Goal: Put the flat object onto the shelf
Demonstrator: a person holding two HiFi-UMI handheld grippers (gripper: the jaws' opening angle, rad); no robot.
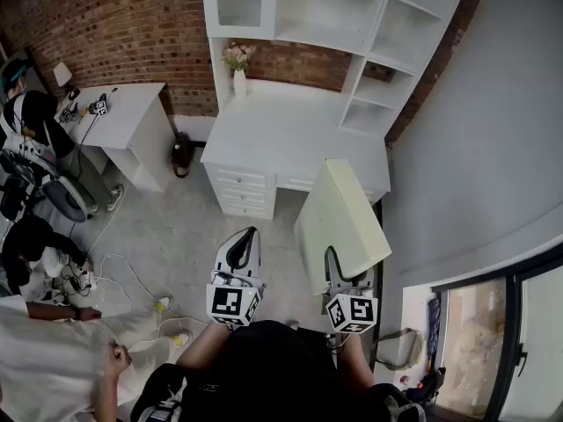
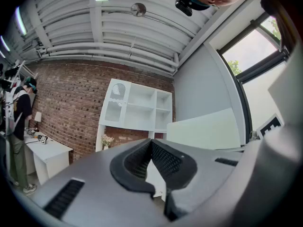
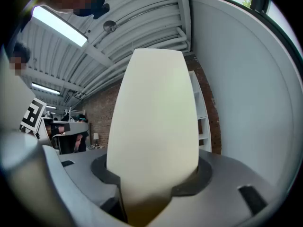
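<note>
A cream flat panel (image 1: 339, 218) stands on edge, tilted, in front of me, and my right gripper (image 1: 338, 269) is shut on its lower end. In the right gripper view the panel (image 3: 156, 126) rises from between the jaws and fills the middle. My left gripper (image 1: 247, 238) hangs beside it to the left, shut with nothing in it; its pads meet in the left gripper view (image 2: 152, 144). The white shelf unit (image 1: 352, 16) stands against the brick wall ahead, above a white desk. It also shows in the left gripper view (image 2: 137, 110), with the panel (image 2: 203, 129) to its right.
The white desk with drawers (image 1: 290, 139) carries a vase of flowers (image 1: 237, 69). A second white table (image 1: 123, 117) stands at the left, with people around it. Cables (image 1: 132, 280) lie on the floor. A grey wall (image 1: 493, 148) and a window (image 1: 493, 341) close the right side.
</note>
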